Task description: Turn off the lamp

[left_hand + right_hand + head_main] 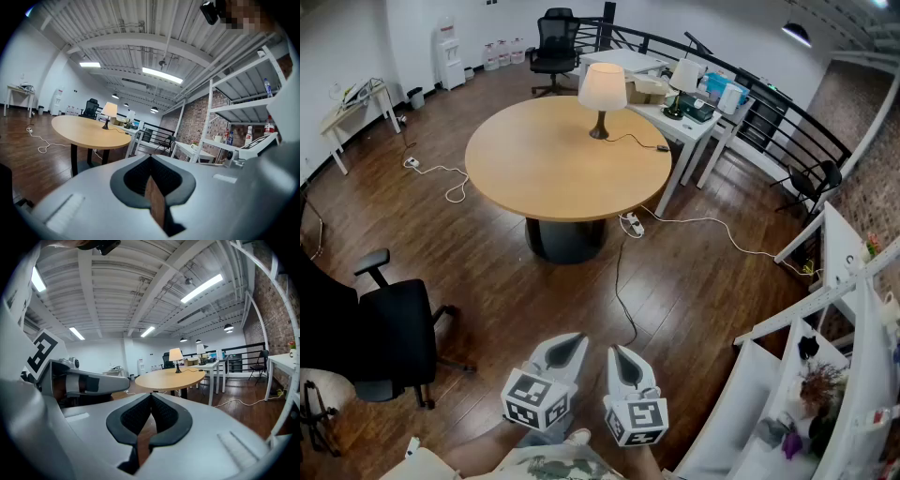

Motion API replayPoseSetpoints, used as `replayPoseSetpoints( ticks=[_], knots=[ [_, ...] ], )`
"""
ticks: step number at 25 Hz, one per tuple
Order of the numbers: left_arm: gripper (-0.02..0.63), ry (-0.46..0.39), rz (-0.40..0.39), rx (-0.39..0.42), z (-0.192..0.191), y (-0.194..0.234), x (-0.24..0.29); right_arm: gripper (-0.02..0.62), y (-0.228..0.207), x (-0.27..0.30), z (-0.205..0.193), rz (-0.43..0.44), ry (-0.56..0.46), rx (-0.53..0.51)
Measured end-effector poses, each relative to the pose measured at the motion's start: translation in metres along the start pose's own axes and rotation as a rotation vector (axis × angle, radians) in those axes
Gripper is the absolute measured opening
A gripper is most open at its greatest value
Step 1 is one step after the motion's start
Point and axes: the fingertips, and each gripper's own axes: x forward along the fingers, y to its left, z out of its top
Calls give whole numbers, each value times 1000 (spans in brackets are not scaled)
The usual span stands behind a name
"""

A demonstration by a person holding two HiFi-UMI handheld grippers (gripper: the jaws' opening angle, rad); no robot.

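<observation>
The lamp (602, 89), with a cream shade and a dark base, glows on the far side of the round wooden table (544, 169). Its black cord (637, 141) runs right across the tabletop to a small dark piece near the edge. Both grippers hover low over the floor, well short of the table. My left gripper (570, 342) and right gripper (621, 354) sit side by side, jaws shut and empty. The left gripper view shows the lamp (109, 110) far off at the left beyond shut jaws (150, 157). The right gripper view has the lamp (176, 355) ahead, above its shut jaws (151, 395).
A black office chair (389, 328) stands at the left and white shelving (825, 375) at the right. A power strip (633, 223) and cables lie on the wood floor by the table's pedestal. A white desk (689, 127) with a second lamp (684, 75) stands behind the table.
</observation>
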Motion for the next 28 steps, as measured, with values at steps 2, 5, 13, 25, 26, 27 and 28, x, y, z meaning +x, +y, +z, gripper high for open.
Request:
replayPoseSetpoints(
  ticks=[2,5,13,25,26,27,28],
  knots=[
    [2,1,-4,-3,5,9,15,0,-8,18,5,-1,5,-2],
    [2,-2,-9,-15,15,28,36,0,-13,48,14,6,17,-12],
    [2,-24,-42,-55,59,84,76,0,-14,114,50,3,53,-75],
    [2,-48,-133,-112,100,127,100,0,4,159,73,-53,107,-114],
    [2,-50,-138,-115,101,130,100,0,3,160,75,-62,107,-112],
    [2,-52,-142,-117,103,132,101,0,2,163,78,-71,106,-111],
    [2,-53,-146,-118,105,134,101,0,2,166,80,-78,103,-112]
  ],
)
